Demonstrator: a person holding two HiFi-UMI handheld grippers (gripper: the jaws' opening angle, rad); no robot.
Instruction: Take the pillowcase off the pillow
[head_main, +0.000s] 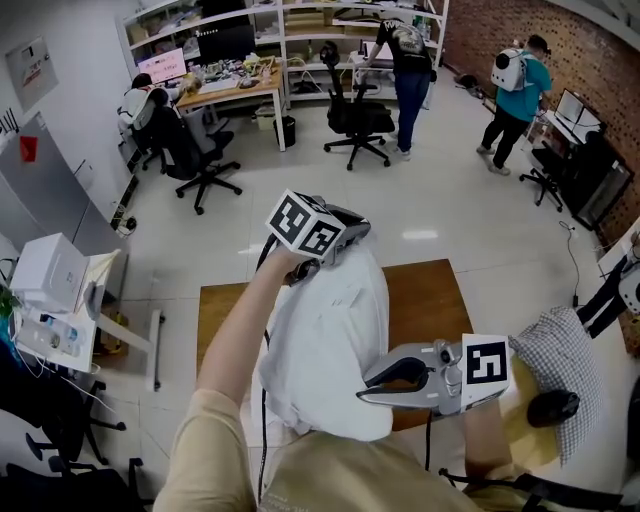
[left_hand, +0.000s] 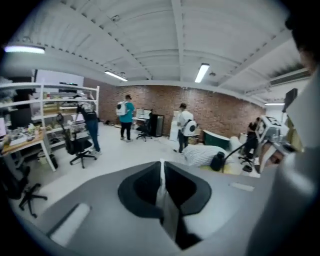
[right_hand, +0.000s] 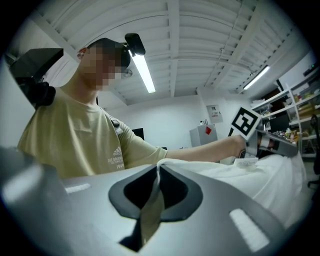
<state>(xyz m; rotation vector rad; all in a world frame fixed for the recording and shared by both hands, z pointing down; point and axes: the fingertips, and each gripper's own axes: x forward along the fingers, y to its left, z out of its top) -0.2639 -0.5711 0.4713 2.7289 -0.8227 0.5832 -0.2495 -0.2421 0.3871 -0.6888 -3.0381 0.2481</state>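
Note:
A white pillow in its pillowcase (head_main: 325, 340) hangs in the air between my two grippers, above a brown table (head_main: 430, 300). My left gripper (head_main: 352, 236) is at the bundle's far, upper end, shut with a thin fold of white fabric (left_hand: 161, 186) pinched between its jaws; I cannot tell whether that fold is case or pillow. My right gripper (head_main: 366, 386) points left at the near, lower edge and is shut on a fold of the pillowcase (right_hand: 158, 180). In the right gripper view the white cloth (right_hand: 260, 182) stretches away to the left gripper (right_hand: 270, 142).
A checked pillow (head_main: 560, 370) and a black object (head_main: 553, 407) lie at the right. A white box (head_main: 45, 270) sits on a stand at the left. Office chairs (head_main: 355, 120), desks and several people stand far across the floor.

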